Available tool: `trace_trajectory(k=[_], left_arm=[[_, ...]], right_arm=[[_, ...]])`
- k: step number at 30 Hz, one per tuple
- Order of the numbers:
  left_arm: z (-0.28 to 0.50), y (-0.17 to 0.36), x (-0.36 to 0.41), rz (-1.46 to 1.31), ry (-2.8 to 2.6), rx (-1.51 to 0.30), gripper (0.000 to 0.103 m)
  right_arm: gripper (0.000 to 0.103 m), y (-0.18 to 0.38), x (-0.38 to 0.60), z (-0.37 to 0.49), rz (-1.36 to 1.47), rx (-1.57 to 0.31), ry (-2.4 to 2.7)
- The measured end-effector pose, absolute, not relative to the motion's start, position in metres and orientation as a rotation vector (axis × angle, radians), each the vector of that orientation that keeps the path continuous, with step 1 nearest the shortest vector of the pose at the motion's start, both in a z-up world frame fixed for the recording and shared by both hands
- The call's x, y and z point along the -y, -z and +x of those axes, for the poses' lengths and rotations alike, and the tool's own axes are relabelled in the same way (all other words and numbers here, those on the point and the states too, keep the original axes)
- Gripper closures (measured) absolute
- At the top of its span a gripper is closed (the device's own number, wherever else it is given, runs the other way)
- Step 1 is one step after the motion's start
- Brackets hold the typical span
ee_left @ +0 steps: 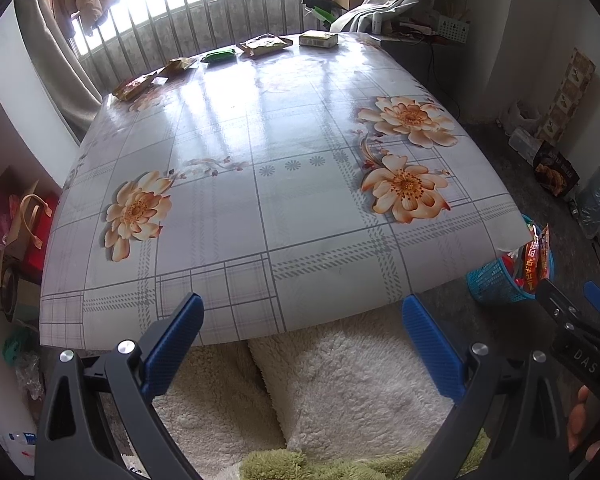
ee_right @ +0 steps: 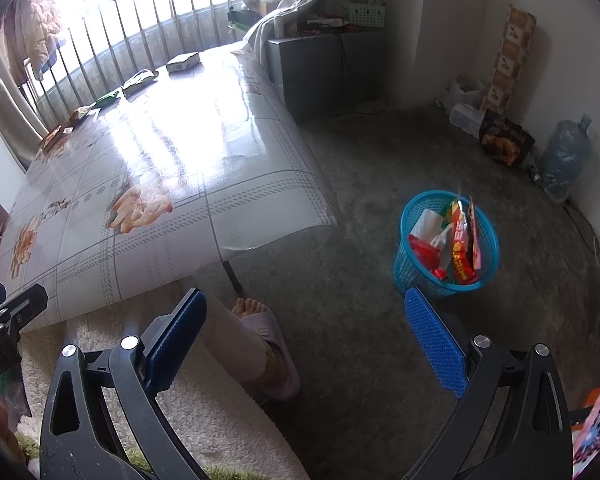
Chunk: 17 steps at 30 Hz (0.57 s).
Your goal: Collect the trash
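The left tongs stand spread wide with nothing between them, their blue ribbed pads hovering at the near edge of the counter over a white fleecy garment. The right tongs are released just as wide and also empty, poised above the grey floor off the counter's near right corner; the pads carry a fine studded texture on black plastic arms.

The counter wears a glossy plastic cloth printed with a grey check and large peach flowers, bright with glare from the barred window behind it. Along the counter's far edge lies a row of trash: a red-and-yellow crinkled wrapper at the far left corner, a flat tan packet next to it, a green packet, a larger pale foil bag, and a small rectangular carton toward the far right corner. All lie flat and well apart from both tongs.

On the floor off the counter's near right corner sits a round blue lattice basket, already holding upright wrappers in red, orange and white. Just below the counter's near edge, a foot in a pale slipper rests on the floor.
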<state>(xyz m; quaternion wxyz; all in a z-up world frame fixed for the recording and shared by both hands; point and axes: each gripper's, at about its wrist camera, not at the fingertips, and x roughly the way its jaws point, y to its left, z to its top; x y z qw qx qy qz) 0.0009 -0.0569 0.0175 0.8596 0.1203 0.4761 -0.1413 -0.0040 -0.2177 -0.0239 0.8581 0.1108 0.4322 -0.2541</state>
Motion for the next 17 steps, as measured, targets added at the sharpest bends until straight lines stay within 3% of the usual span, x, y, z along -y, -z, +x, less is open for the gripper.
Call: trace_trajectory(k=[17], left_arm=[[-0.0002, -0.0167, 0.0576, 0.254, 0.299, -1.001, 0.005]], right_arm=[[0.008, 0.0223, 0.2171, -0.0044, 0.234, -0.905, 0.533]])
